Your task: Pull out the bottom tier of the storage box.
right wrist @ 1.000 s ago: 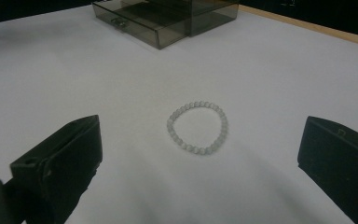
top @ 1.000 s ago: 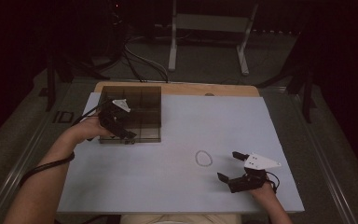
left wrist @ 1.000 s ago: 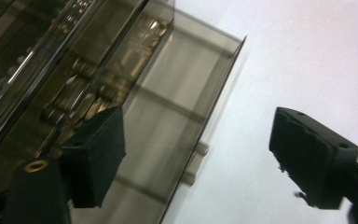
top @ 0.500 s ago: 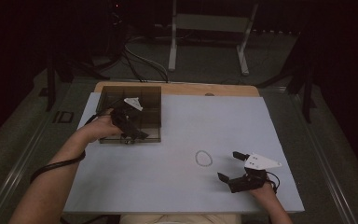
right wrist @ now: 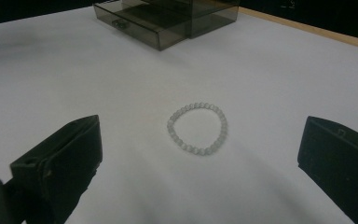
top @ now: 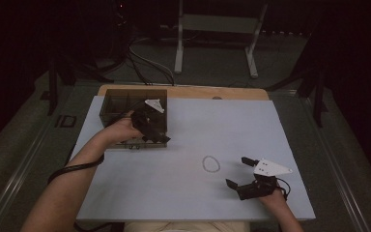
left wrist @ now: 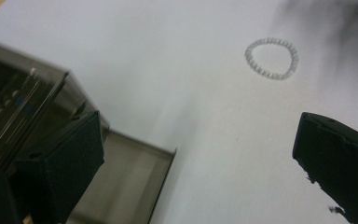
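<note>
A bracelet of small white beads [top: 204, 163] lies on the white table cover, mid-table. A smoky see-through drawer box [top: 125, 104] stands at the back left, its lowest drawer [top: 137, 143] pulled out toward me. My left gripper [top: 155, 131] hovers over the box's front right corner. Its jaws have just been opening and stand open with nothing between them. In the left gripper view the drawer [left wrist: 130, 186] lies below and the bracelet [left wrist: 272, 76] farther off. My right gripper [top: 237, 171] rests open at the front right, with the bracelet [right wrist: 196, 150] just ahead of its jaws.
The white cover [top: 198, 125] lies on a wooden tabletop whose far edge [top: 212, 91] shows behind it. Cables and a metal stand [top: 212, 34] sit on the floor beyond. A cable [top: 72, 169] trails from the left forearm.
My left hand has moved right across the front of the box, from its left side to its right front corner. The right gripper and the bracelet have stayed put.
</note>
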A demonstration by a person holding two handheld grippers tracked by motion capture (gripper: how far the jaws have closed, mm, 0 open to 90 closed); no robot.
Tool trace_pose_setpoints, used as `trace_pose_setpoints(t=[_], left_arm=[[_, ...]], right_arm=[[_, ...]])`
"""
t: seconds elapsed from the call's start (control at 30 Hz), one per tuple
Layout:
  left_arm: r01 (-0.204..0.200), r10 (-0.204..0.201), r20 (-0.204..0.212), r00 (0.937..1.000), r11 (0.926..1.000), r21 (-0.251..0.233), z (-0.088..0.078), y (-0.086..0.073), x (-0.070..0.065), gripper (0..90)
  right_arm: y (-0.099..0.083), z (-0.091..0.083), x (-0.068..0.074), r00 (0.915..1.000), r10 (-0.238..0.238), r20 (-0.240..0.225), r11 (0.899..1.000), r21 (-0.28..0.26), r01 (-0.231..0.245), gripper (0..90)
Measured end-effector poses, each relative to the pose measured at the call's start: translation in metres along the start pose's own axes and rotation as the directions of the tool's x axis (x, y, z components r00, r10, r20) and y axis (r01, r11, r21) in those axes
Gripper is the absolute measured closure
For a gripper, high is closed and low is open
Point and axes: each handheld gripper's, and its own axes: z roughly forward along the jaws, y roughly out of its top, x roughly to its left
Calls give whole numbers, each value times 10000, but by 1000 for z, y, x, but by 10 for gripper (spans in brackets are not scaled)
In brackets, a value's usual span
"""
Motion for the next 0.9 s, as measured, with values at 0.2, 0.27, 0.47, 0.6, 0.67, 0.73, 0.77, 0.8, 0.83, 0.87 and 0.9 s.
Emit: trace_pose_setpoints(t=[0.2, 0.27, 0.47, 0.6, 0.67, 0.73, 0.77, 0.8, 0.83, 0.87, 0.9], left_arm=[[-127, 127, -51, 9999, 9998, -122, 7, 11, -7, 33], [-166, 166, 21, 9999, 9997, -176, 10, 15, -9, 33], [-156, 162, 121, 9998, 9988, -455, 17, 22, -16, 32], [-149, 153, 58, 9999, 9976, -676, 22, 26, -21, 33], [-162, 159, -39, 9999, 9958, -899, 25, 29, -24, 33], [-62, 65, 17, 10000, 9940, -1091, 29, 31, -27, 33], [-62, 63, 6, 10000, 9936, -1124, 30, 32, -29, 33], [-77, 74, -35, 10000, 9931, -1166, 32, 33, -30, 33], [-37, 48, 90, 9999, 9932, -1163, 34, 34, -31, 33], [-1, 6, 40, 10000, 9928, -1199, 37, 34, -33, 33], [15, -19, -30, 10000, 9925, -1226, 40, 35, -35, 33]], right_arm=[[0, 0, 0, 10000, -26, -18, 10000, 0, 26, 0], [0, 0, 0, 10000, -31, -21, 10000, 2, 31, 0], [0, 1, 0, 10000, -29, -25, 10000, 2, 29, 0], [0, 1, 1, 10000, -36, -65, 10000, 21, 36, 0], [0, 1, 1, 10000, -43, -64, 10000, 24, 43, 0], [0, 1, 1, 10000, -52, -73, 10000, 39, 53, 0], [0, 1, 1, 10000, -51, -80, 10000, 38, 52, 0], [0, 1, 1, 10000, -50, -81, 10000, 37, 50, 0], [0, 1, 1, 9999, -61, -83, 10000, 37, 62, 0], [0, 1, 1, 9999, -66, -83, 10000, 35, 66, 0], [0, 1, 1, 9999, -63, -91, 10000, 34, 63, 0]])
